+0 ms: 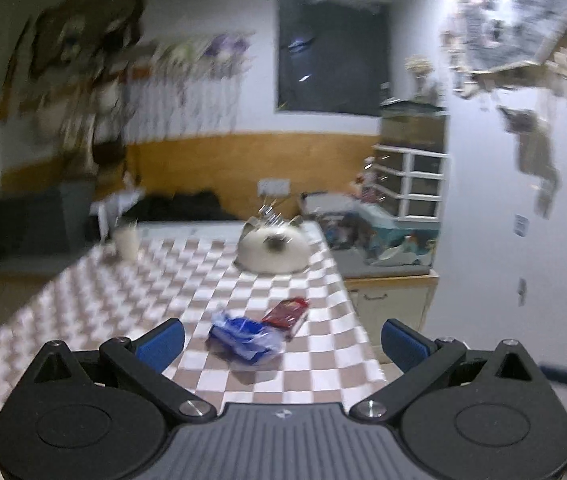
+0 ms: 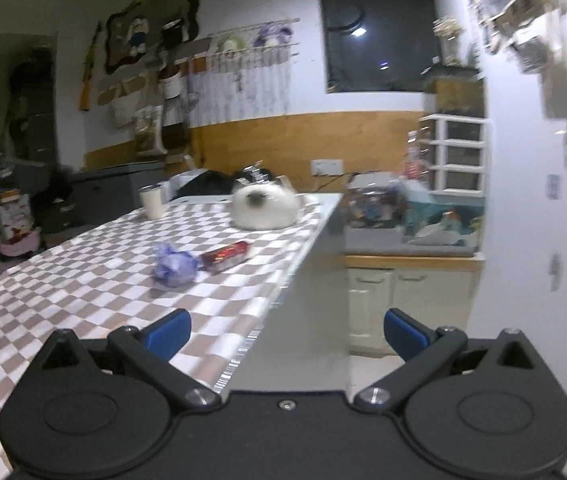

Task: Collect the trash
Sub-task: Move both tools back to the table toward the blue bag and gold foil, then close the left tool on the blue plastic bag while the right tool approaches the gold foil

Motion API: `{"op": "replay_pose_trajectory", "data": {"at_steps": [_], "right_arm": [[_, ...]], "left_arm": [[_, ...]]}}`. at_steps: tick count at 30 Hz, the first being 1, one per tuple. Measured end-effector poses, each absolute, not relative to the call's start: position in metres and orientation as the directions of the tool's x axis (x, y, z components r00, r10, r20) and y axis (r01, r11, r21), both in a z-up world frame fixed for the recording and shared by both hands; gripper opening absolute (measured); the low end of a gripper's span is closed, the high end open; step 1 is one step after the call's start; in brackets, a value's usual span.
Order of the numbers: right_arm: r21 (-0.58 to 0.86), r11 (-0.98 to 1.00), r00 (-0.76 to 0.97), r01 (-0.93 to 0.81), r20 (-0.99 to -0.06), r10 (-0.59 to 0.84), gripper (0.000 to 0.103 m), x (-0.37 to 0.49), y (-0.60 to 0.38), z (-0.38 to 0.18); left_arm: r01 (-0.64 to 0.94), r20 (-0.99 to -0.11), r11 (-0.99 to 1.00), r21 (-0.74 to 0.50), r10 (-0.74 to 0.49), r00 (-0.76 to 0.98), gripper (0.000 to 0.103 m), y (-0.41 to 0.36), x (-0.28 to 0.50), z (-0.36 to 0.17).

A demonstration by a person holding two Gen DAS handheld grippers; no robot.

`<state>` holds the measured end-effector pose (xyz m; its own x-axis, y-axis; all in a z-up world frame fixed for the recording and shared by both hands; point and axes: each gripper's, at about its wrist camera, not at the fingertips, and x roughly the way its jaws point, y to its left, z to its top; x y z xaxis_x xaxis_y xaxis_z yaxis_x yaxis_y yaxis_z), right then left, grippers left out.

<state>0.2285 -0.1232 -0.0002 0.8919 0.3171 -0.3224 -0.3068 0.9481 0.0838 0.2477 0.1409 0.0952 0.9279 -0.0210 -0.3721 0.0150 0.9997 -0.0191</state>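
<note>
A crumpled blue and clear plastic wrapper (image 1: 243, 336) lies on the checkered tablecloth (image 1: 131, 292), with a red snack packet (image 1: 286, 314) just beyond it to the right. My left gripper (image 1: 283, 344) hovers open right in front of the wrapper, nothing between its blue pads. In the right wrist view the same wrapper (image 2: 174, 266) and red packet (image 2: 225, 256) lie further off to the left. My right gripper (image 2: 286, 334) is open and empty, hanging over the table's right edge (image 2: 283, 292).
A white plush cat-shaped object (image 1: 271, 250) sits at the table's far end, and a white cup (image 1: 125, 242) stands at the far left. Beyond the right edge are a low cabinet (image 2: 403, 300) with clutter and a white drawer unit (image 2: 457, 152).
</note>
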Motion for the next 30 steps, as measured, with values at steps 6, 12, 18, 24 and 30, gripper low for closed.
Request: {"op": "replay_pose_trajectory", "data": {"at_steps": [6,12,18,24,30], "right_arm": [[0.051,0.909,0.852,-0.413,-0.332,0.406,0.103,0.253,-0.073,-0.022],[0.046,0.867,0.788,-0.496,-0.395,0.472,0.103,0.278,-0.038,-0.049],[-0.024,0.83,0.758,-0.557,-0.425,0.496,0.103,0.295,-0.011,-0.069],[0.016,0.782,0.684,-0.624,-0.473,0.555,0.096,0.315,-0.001,-0.072],[0.029,0.755,0.635,-0.655,-0.519,0.572,0.076,0.325,0.014,-0.075]], "left_arm": [[-0.064,-0.502,0.961,-0.27,-0.084,0.86,0.103,0.196,0.328,0.055],[-0.12,-0.569,0.89,-0.44,-0.174,0.803,0.103,0.216,0.397,0.013],[-0.177,-0.608,0.825,-0.537,-0.233,0.759,0.102,0.217,0.447,-0.023],[-0.193,-0.648,0.851,-0.488,-0.205,0.734,0.098,0.209,0.481,-0.041],[-0.186,-0.651,0.888,-0.42,-0.152,0.744,0.083,0.206,0.493,-0.042]]}}
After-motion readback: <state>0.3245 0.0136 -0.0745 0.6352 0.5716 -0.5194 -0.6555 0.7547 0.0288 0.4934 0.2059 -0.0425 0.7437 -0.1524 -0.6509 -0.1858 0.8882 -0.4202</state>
